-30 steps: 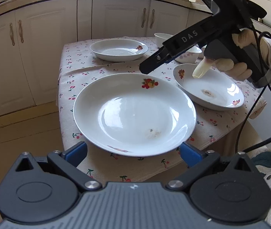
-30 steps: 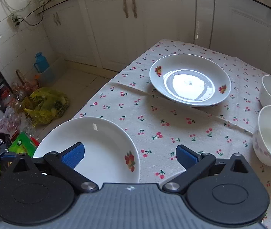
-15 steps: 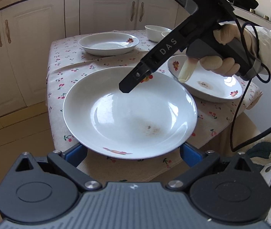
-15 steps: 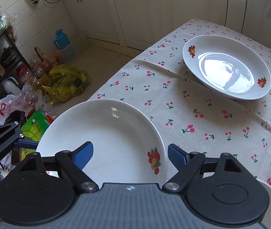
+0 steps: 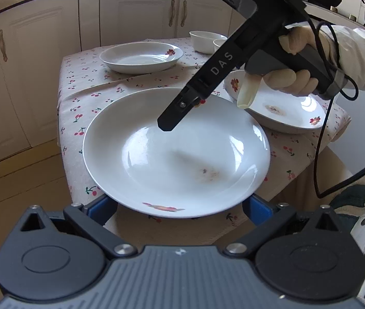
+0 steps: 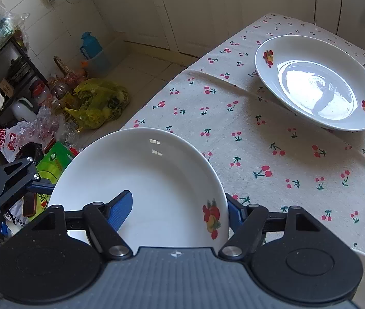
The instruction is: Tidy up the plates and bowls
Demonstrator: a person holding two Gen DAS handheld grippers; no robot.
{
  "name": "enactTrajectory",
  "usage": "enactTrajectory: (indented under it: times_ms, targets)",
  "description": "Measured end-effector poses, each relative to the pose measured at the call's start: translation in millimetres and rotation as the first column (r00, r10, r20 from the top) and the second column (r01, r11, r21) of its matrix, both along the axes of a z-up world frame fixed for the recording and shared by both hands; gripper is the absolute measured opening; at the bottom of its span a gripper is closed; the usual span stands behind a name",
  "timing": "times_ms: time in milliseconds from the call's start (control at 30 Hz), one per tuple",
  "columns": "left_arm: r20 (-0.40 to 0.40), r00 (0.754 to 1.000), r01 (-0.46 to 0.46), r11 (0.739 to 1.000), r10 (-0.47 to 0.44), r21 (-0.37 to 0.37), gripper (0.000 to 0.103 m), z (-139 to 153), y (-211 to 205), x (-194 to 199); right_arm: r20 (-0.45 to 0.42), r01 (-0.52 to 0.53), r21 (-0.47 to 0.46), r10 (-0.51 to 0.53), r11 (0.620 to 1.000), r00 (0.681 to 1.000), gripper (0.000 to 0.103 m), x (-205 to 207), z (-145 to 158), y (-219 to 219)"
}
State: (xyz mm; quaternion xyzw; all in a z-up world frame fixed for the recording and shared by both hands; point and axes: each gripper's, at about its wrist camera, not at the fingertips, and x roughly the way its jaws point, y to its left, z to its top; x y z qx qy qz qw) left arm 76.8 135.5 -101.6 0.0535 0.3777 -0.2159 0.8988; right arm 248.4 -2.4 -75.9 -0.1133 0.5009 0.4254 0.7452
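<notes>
A big white plate (image 5: 174,152) with a fruit decal overhangs the near edge of the cherry-print table (image 5: 84,95). My left gripper (image 5: 180,208) is open; its blue fingers (image 5: 102,208) sit wide apart just below the plate's near rim. My right gripper (image 6: 180,211) reaches down from the far side and straddles the plate's (image 6: 141,180) decal rim. One blue finger (image 6: 120,208) lies over the inside and the other outside. Its jaws are closing, with a gap still showing around the rim. A second plate (image 5: 141,56) stands at the back, a stained third (image 5: 280,110) on the right, and two bowls (image 5: 205,40) behind.
A gloved hand (image 5: 293,77) holds the right gripper, and its black cable (image 5: 321,154) hangs past the table's right corner. Left of the table, the floor holds yellow bags (image 6: 97,103), a blue flask (image 6: 89,43) and a cluttered shelf (image 6: 7,77). White cabinets (image 5: 136,18) stand behind.
The right gripper has come down over the big plate's far rim and its jaws have narrowed from fully wide. One finger now sits inside the plate. The left gripper has barely moved.
</notes>
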Motion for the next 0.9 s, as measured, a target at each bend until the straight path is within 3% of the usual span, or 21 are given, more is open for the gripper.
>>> enactTrajectory:
  times_ms: [467, 900]
  targets:
    - [0.012, 1.000, 0.016, 1.000, -0.016, 0.020, 0.102, 10, 0, 13, 0.004, 0.014, 0.031, -0.014, 0.999, 1.000, 0.080, 9, 7, -5]
    - [0.040, 0.998, 0.056, 0.998, -0.056, 0.011, 0.102, 6, -1, 66, 0.063, 0.097, 0.037, -0.099, 0.995, 0.993, 0.080, 52, 15, -11]
